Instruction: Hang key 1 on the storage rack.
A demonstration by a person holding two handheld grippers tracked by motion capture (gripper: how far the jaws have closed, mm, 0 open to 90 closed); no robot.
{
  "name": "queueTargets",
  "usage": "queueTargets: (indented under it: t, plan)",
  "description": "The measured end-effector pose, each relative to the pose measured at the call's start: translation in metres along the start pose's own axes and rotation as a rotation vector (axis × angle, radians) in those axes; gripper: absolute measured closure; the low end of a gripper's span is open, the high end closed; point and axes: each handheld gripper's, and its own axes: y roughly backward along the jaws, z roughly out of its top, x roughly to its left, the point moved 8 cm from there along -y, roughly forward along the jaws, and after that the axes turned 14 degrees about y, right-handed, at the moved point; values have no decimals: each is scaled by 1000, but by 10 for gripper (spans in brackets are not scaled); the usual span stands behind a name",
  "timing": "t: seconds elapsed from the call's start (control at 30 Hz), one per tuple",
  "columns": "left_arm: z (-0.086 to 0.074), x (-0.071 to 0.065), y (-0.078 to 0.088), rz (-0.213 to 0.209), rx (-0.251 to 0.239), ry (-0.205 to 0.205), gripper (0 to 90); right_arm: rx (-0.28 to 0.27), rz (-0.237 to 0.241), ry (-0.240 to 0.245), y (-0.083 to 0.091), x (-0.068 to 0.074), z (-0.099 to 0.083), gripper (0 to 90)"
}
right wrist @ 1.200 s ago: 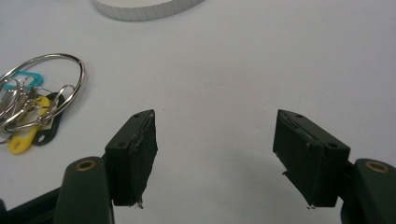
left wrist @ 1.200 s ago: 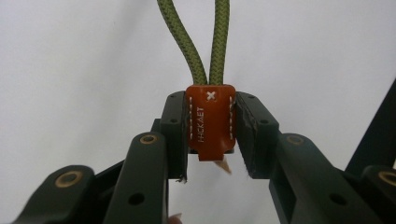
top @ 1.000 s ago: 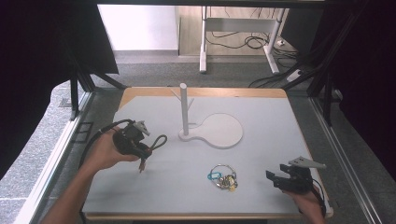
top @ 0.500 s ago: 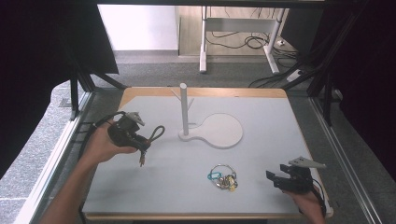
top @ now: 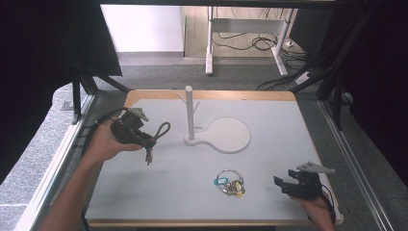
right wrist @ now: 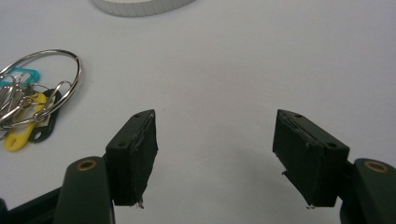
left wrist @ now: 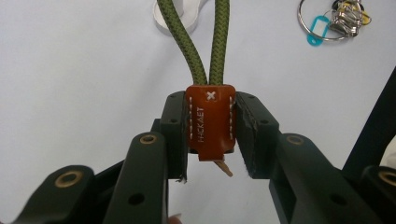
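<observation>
My left gripper [top: 144, 141] is at the table's left, shut on the brown leather tab [left wrist: 210, 122] of a green cord loop [top: 162, 129]. The cord [left wrist: 196, 46] runs out past the jaws toward the white stand. A small end [top: 148, 156] hangs below the tab. The white post [top: 189, 113] rises from its flat white base [top: 228, 135] at mid-table. A key ring [top: 229, 183] with coloured tags lies on the table in front of the base. My right gripper [top: 283, 185] sits at the front right, open, with nothing between its jaws [right wrist: 215, 149]; the key ring [right wrist: 39, 93] lies to its left.
The white tabletop [top: 269, 159] has a wooden edge. Metal frame rails run along both sides. The base's rim [right wrist: 140, 5] lies beyond the right gripper, and the key ring [left wrist: 327, 23] is far ahead of the left one.
My left gripper has moved left and back from the stand, carrying the cord loop. The right gripper has stayed where it was.
</observation>
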Motion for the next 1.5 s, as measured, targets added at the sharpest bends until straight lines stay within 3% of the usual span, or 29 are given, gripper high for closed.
queueTargets:
  t: [0.53,0.87,1.5]
  plan:
    - [17,7,1,-11,-26,36,664,8,2,3,0,-1,-2,314]
    - [26,6,-1,-42,-51,52,664,14,1,6,-1,-1,-2,314]
    - [47,13,4,-49,-91,83,664,25,1,5,-2,-1,-4,314]
